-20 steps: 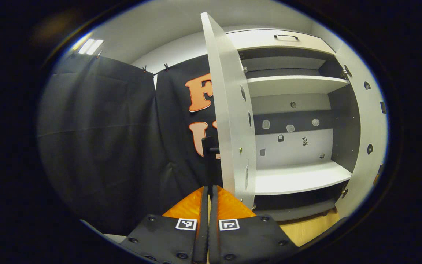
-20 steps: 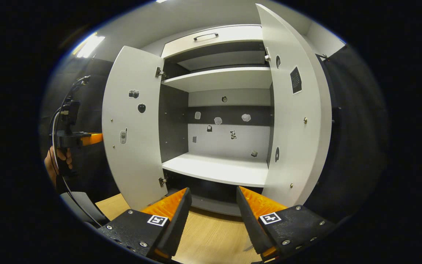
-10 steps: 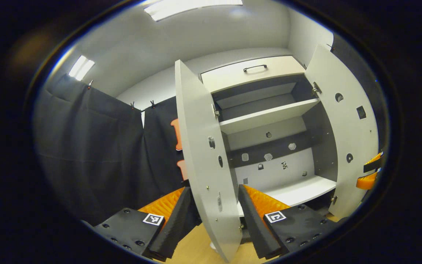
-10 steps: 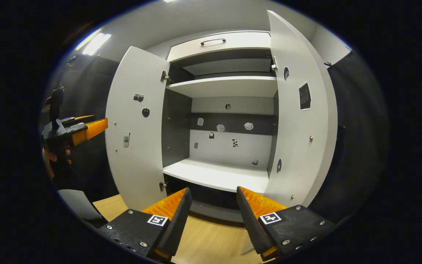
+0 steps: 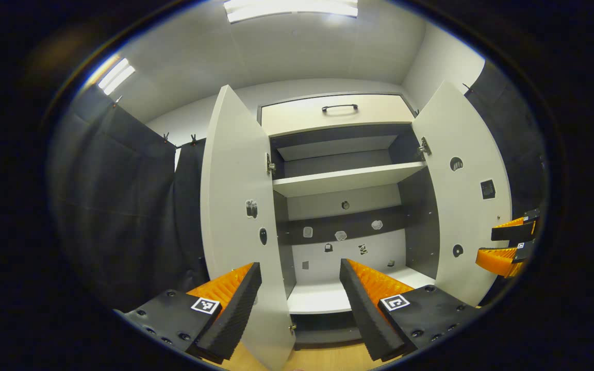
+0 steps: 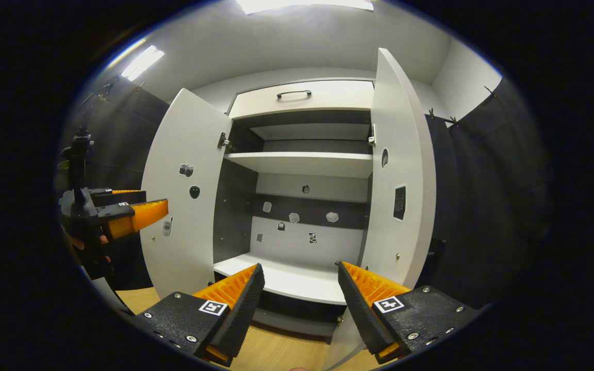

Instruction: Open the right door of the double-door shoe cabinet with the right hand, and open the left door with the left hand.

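Both doors swung out already, left door [image 5: 232, 206] and right door [image 6: 397, 175] standing wide, left gripper [image 5: 297, 304] and right gripper [image 6: 299, 306] fingers spread, empty; probably only drawing back left.

Shoe cabinet [image 5: 346, 178] stands with both doors swung out: left door [image 5: 235, 206], right door [image 5: 464, 196]. Left gripper [image 5: 299, 296] spread wide, holding nothing, left door's lower edge between its fingers. Right gripper [image 5: 508, 245] at far right, beside right door, fingers apart.
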The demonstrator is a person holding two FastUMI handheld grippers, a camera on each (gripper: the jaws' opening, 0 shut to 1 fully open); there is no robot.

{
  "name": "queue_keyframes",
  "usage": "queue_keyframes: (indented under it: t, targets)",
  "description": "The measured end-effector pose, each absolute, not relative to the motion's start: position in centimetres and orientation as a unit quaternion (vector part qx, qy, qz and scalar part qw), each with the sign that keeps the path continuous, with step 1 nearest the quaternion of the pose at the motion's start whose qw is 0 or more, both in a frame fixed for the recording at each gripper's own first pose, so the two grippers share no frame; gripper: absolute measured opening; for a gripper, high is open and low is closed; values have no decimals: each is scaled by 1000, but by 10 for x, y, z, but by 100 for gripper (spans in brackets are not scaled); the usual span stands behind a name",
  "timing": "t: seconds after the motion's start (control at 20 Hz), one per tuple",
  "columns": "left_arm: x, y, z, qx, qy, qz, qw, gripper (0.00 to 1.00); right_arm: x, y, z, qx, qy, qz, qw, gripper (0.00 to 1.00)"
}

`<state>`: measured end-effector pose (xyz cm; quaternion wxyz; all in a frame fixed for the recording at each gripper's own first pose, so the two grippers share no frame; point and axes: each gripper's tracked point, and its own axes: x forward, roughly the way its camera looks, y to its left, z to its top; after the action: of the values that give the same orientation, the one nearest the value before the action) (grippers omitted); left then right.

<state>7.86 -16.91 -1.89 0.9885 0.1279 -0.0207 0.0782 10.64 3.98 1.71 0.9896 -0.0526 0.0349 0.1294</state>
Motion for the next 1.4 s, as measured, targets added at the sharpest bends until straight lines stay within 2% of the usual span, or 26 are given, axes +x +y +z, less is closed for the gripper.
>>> queue_keyframes:
  t: [0.3, 0.85, 1.1, 1.15, 1.2, 1.4]
  targets:
    - [87, -197, -16, 95, -27, 57, 994, 97, 106, 13, 47, -59, -7, 100, 993, 92]
    - [80, -232, -35, 85, -10, 80, 993, 97, 89, -7, 55, -64, -29, 130, 989, 94]
    - [78, -220, -35, 80, -4, 84, 993, 97, 84, -6, 57, -59, -27, 121, 990, 94]
    - [78, -216, -34, 80, -4, 82, 993, 100, 83, -5, 59, -58, -31, 119, 991, 94]
    - [78, -211, -31, 82, -5, 80, 993, 97, 82, -1, 61, -58, -35, 115, 991, 94]
    - [76, -193, -18, 103, -8, 67, 992, 97, 82, 17, 61, -50, -20, 109, 993, 94]
